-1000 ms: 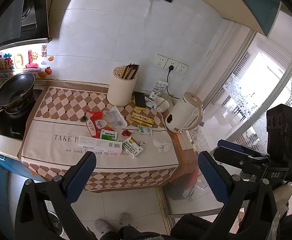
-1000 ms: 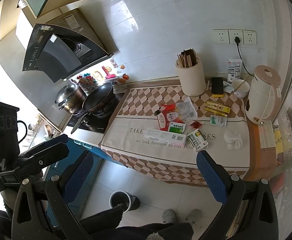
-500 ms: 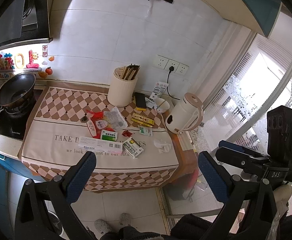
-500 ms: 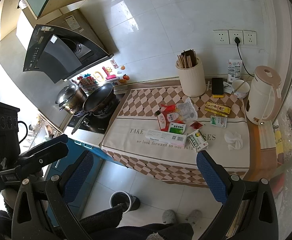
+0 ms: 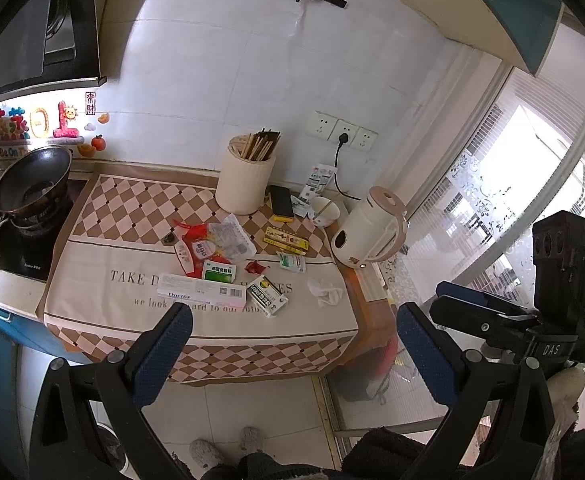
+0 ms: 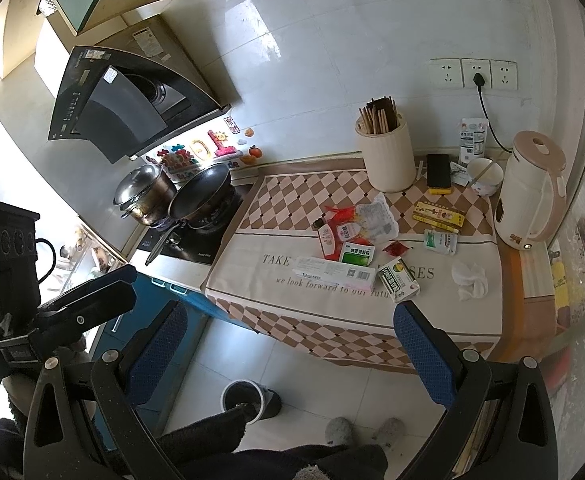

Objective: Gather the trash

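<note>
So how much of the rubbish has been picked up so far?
None, it seems. Both the left gripper and right gripper are open, empty and held back from the table. The long white box, crumpled tissue and red wrapper still lie on the tablecloth. All collecting remains.

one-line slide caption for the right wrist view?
Open right tool above the floor, facing a checkered tablecloth strewn with wrappers, a crumpled white tissue and a long white carton.
</note>
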{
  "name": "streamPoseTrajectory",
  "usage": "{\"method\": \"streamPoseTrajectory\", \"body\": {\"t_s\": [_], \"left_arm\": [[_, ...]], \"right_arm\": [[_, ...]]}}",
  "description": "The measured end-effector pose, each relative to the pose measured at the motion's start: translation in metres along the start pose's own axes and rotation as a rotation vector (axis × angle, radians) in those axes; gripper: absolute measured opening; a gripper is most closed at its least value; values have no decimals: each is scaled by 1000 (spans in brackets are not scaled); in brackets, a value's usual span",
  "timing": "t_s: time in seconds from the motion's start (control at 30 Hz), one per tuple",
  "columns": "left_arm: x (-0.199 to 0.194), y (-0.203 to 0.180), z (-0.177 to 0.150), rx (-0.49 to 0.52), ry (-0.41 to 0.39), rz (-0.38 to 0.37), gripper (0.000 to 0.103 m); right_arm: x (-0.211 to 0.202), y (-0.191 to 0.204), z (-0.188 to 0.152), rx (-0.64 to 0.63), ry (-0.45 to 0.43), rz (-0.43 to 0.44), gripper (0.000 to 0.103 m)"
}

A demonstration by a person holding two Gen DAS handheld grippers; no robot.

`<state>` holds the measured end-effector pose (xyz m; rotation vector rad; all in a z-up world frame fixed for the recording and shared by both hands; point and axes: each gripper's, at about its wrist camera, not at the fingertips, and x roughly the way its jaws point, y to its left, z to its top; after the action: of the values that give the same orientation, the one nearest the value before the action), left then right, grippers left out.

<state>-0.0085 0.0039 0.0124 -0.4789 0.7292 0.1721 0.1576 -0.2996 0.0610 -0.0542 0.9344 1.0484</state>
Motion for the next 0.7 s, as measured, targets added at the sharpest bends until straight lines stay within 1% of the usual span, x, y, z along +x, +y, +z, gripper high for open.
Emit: {"method": "streamPoseTrajectory", "body": {"t_s": [0.33,0.53,0.7], "left_arm": [[0,3,-2,-4,4,-1,103],[3,11,-5,-3,15,-12,103],[9,19,-1,-9,29,-11,103]], "right_arm": [[1,2,0,0,1,3,103],[2,4,0,3,-1,1,103],[4,1,1,5,-1,2,103]]}}
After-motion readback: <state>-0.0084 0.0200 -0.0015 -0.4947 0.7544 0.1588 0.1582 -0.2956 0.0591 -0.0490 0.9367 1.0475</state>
